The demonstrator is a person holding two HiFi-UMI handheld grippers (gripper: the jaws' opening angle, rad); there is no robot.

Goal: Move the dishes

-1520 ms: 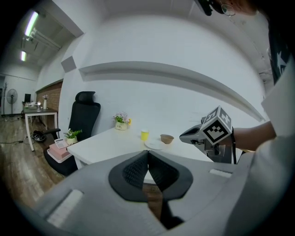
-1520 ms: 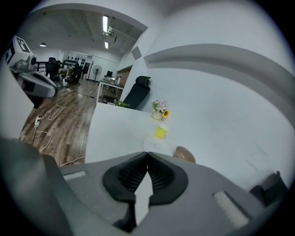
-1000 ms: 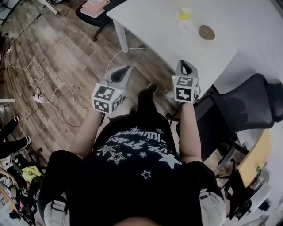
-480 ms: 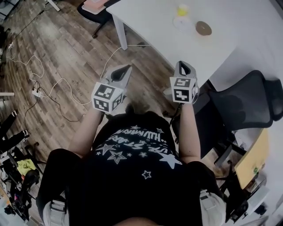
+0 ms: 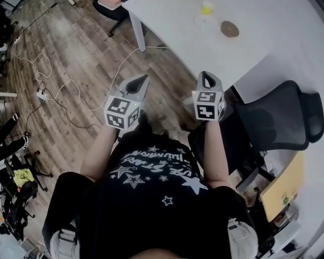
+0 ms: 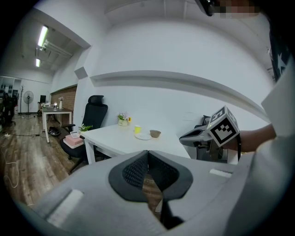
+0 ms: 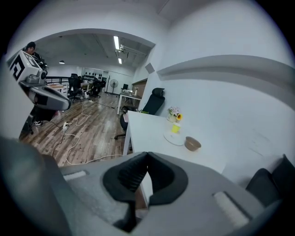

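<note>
While both tools are held out over the wooden floor [image 5: 76,55], short of the desk's near edge, the left gripper [image 5: 144,77] has its jaws pressed together with nothing between them, and the right gripper [image 5: 204,75] is clenched empty too. A black chair [image 5: 276,119] stands just beside the right gripper, by the near edge of the white desk [image 5: 273,35]. Farther on, the dishes sit together toward the desk's wall-side edge, well apart from both tools: the brown bowl [image 5: 229,29] nearest, the white plate [image 5: 204,23] just beside it, the yellow cup [image 5: 206,8] at the plate's far rim. Flowers [image 7: 174,112] stand beyond them at the far corner
</note>
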